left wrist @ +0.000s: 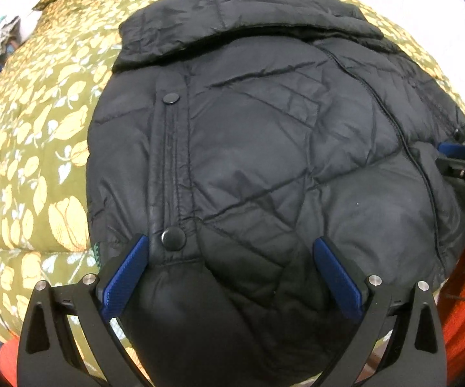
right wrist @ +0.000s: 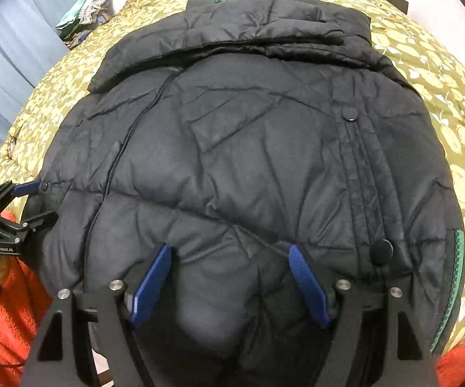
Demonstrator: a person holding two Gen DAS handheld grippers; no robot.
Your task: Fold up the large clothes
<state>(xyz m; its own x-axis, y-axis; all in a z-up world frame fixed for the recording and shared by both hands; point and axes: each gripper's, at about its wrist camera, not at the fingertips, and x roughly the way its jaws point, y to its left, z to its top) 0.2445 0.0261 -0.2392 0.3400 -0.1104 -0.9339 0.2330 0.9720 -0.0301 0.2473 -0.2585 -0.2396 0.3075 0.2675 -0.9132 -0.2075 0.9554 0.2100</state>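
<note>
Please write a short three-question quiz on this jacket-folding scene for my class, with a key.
1. True or false: the black puffer jacket lies on a plain white sheet.
2. Multiple choice: the left gripper is A) open, B) shut on a sleeve, C) out of view.
3. Short answer: how many snap buttons show on the jacket's front strip?

Key: 1 false, it lies on a green floral bedspread; 2 A; 3 two.

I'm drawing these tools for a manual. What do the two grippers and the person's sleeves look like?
Both the left gripper and the right gripper have black angular frames with triangular cutouts, silver round bolts and blue ribbed fingers. One body, seen from the side, bears small white lettering. The sleeves are orange knit.
</note>
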